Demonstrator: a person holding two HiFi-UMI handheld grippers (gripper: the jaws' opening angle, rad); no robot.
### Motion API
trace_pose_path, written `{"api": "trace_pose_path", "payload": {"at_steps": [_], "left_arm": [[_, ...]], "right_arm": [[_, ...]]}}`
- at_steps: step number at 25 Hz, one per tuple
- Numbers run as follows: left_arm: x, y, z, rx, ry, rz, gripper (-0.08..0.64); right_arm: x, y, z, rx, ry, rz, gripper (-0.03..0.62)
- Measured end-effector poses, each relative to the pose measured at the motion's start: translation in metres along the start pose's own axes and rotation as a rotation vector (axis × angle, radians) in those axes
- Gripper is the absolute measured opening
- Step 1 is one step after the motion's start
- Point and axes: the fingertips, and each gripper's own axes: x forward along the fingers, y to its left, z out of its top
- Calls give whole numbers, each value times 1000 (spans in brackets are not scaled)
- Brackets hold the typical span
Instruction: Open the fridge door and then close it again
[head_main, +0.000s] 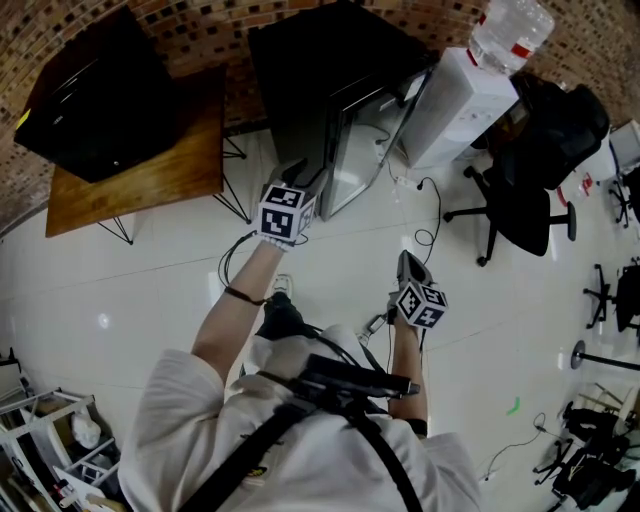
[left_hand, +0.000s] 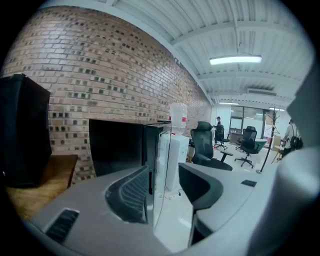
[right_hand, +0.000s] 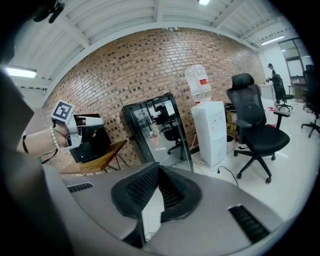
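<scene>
While the fridge door (head_main: 355, 150) stands ajar (closing is not yet done, I judge), the left gripper (left_hand: 162, 192) has its jaws apart around the door edge, and the right gripper (right_hand: 157, 187) is closed on nothing.

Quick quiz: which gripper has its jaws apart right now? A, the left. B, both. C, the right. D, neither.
A: the left gripper shows its jaws standing apart, with the fridge door edge seen through the gap, while the right gripper has its pads together with nothing between them.
</scene>
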Motion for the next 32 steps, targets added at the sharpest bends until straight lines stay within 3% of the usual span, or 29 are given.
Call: {"api": "trace_pose_path", "payload": {"at_steps": [5, 9, 19, 32], "left_arm": [[54, 5, 24, 93, -19, 55, 267], [87, 8, 43, 120, -40, 91, 268], [121, 28, 49, 81, -46, 129, 268], [144, 27, 39, 97, -29, 144, 265]], "right_arm": [[-9, -8, -4, 27, 1, -32, 4], [-17, -18, -7, 56, -2, -65, 4], [-28, -46, -14, 98, -1, -131, 4], [-29, -47, -21, 98, 18, -131, 4]]}}
